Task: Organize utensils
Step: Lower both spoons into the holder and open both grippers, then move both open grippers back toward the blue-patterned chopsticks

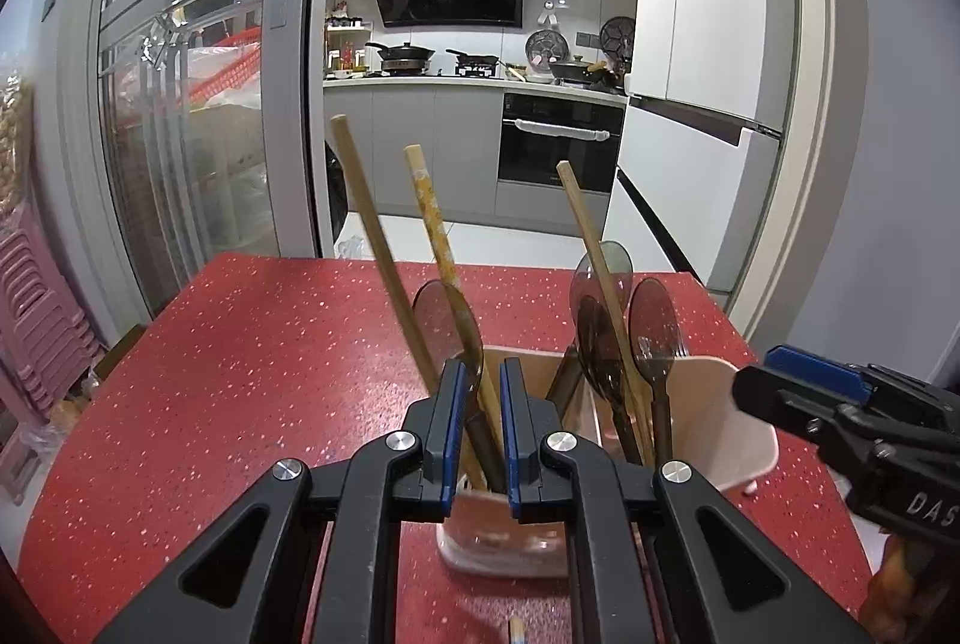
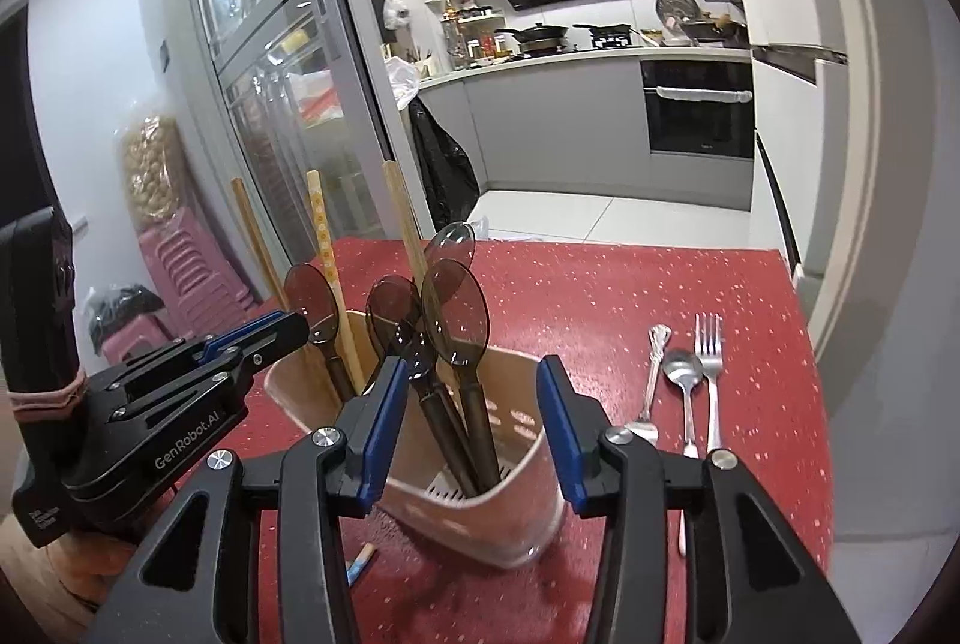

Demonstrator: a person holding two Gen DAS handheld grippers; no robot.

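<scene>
A beige utensil holder [image 1: 714, 416] [image 2: 516, 518] stands on the red table, holding several brown plastic spoons [image 2: 456, 311] and wooden chopsticks [image 1: 366, 224]. My left gripper [image 1: 483, 380] sits at the holder's left compartment, its jaws narrowly apart around a brown spoon handle [image 1: 480, 440] and a chopstick; it also shows in the right wrist view [image 2: 288, 329]. My right gripper [image 2: 471, 380] is open and empty, its jaws either side of the holder's right compartment; it also shows in the left wrist view [image 1: 756, 380]. A metal spoon [image 2: 684, 374] and two metal forks [image 2: 710, 344] lie on the table to the right.
The red speckled table [image 2: 630, 284] ends at the far edge toward the kitchen doorway. A chopstick end [image 2: 360, 563] lies on the table by the holder's base. Pink stools [image 2: 180, 272] stand at the left beyond the table.
</scene>
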